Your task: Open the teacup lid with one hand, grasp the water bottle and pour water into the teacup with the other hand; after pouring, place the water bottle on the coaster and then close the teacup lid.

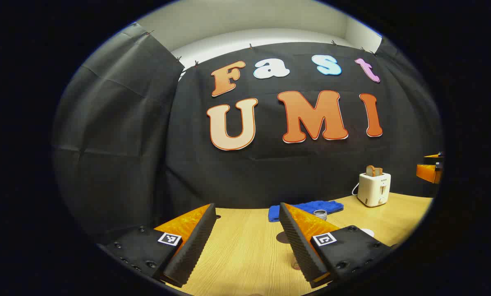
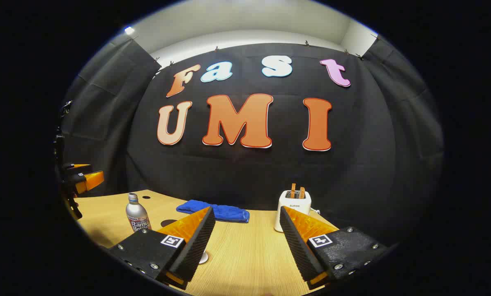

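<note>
The silver water bottle (image 2: 137, 213) with a printed label stands upright on the wooden table (image 2: 245, 255), left of my right gripper (image 2: 246, 208), which is open and holds nothing. A dark round coaster (image 2: 168, 223) lies just right of the bottle. A white rounded edge (image 2: 203, 257), perhaps the teacup, peeks out beside my right gripper's left finger. In the left gripper view, the bottle's ribbed cap (image 1: 320, 213) shows behind the right finger. My left gripper (image 1: 247, 204) is open and empty above the table. The coaster (image 1: 284, 237) lies between its fingers.
A blue cloth (image 2: 216, 211) lies at the back of the table by the wall. A white toaster (image 2: 292, 205) with bread in it stands to the right. The left gripper (image 2: 83, 179) hangs at the far left, the right gripper (image 1: 430, 170) at the far right.
</note>
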